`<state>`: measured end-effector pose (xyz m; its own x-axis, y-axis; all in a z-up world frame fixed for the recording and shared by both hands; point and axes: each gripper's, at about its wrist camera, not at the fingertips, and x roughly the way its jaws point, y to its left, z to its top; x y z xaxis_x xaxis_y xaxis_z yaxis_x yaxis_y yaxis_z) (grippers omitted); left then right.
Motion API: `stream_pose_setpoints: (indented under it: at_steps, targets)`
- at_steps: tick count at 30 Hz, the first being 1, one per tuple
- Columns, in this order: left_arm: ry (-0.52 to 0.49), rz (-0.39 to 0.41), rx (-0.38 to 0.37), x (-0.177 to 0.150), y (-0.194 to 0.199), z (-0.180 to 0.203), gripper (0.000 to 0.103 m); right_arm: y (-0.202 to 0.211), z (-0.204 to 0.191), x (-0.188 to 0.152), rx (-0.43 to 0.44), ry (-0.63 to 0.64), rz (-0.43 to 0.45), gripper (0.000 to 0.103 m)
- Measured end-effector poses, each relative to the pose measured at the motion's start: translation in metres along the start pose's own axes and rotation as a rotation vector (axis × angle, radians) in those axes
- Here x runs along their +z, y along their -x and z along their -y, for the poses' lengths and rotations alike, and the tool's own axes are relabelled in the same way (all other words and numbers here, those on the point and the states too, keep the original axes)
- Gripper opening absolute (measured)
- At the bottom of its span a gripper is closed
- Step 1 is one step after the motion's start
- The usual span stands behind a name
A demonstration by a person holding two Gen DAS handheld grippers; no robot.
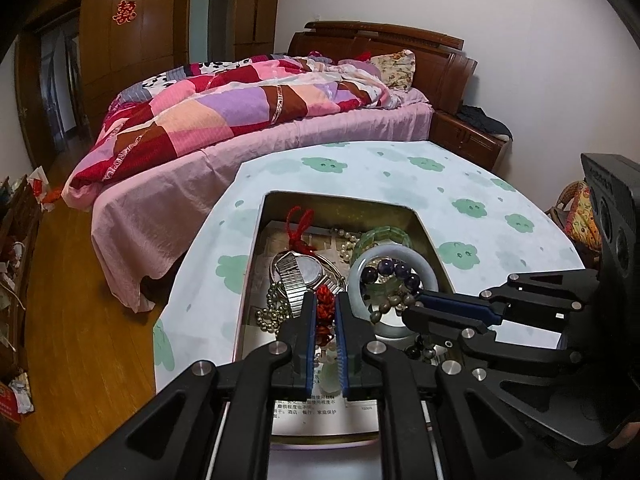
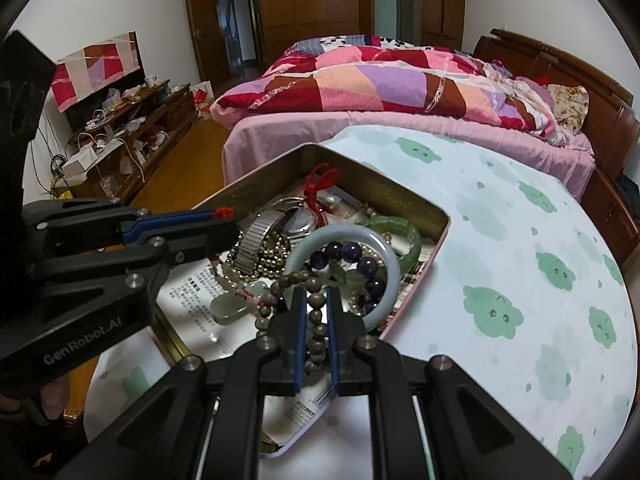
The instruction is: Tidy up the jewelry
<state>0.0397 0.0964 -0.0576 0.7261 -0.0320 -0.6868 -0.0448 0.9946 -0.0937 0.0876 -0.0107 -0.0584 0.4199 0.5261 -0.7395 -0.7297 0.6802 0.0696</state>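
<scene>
A metal tin (image 1: 276, 198) (image 2: 404, 194) on the table holds a tangle of jewelry. My left gripper (image 1: 325, 300) is shut on a red knotted cord (image 1: 325, 308) over the tin; its tip with the red knot also shows in the right wrist view (image 2: 224, 216). My right gripper (image 2: 317, 300) is shut on a brown bead bracelet (image 2: 316, 330); it also shows in the left wrist view (image 1: 416, 304). In the tin lie a pale jade bangle (image 2: 394, 264) (image 1: 430, 266), dark purple beads (image 2: 362, 260), a green bracelet (image 2: 412, 236), a metal watch (image 2: 256, 240) (image 1: 296, 276) and a pale jade pendant (image 2: 228, 306).
The tin sits on a round table with a white cloth with green clouds (image 2: 520, 280) (image 1: 380, 176). A bed with a patchwork quilt (image 1: 240, 112) (image 2: 380, 84) stands just behind the table. A cluttered low cabinet (image 2: 120, 140) lines the left wall. Printed paper (image 2: 192, 292) lines the tin.
</scene>
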Motion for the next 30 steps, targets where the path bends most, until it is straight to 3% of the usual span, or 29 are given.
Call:
stream_pose_setpoints:
  at_steps: [2,3,4,6,10,18,30]
  targets:
    - [0.005,0.009,0.002,0.001,0.002,0.000,0.016,0.001,0.003,0.000,-0.006,-0.012,0.008,0.037]
    - [0.010,0.013,0.007,0.003,0.005,0.000,0.029,0.003,0.004,0.000,-0.012,-0.016,0.014,0.044]
    - [0.017,0.027,0.015,0.004,0.008,-0.001,0.049,0.006,0.005,-0.001,-0.017,-0.019,0.021,0.044]
    - [0.023,0.075,0.032,0.007,0.019,0.000,0.067,0.012,0.009,0.000,-0.021,-0.035,0.032,0.045]
    - [0.036,0.111,0.041,0.014,0.034,-0.001,0.068,0.033,0.012,0.001,-0.048,-0.057,0.080,0.062]
    - [0.020,0.165,0.056,0.021,0.055,0.006,0.068,0.068,0.013,0.002,-0.098,-0.075,0.171,0.067]
    - [0.009,0.175,0.065,0.022,0.061,0.008,0.068,0.081,0.018,0.006,-0.118,-0.093,0.216,0.071]
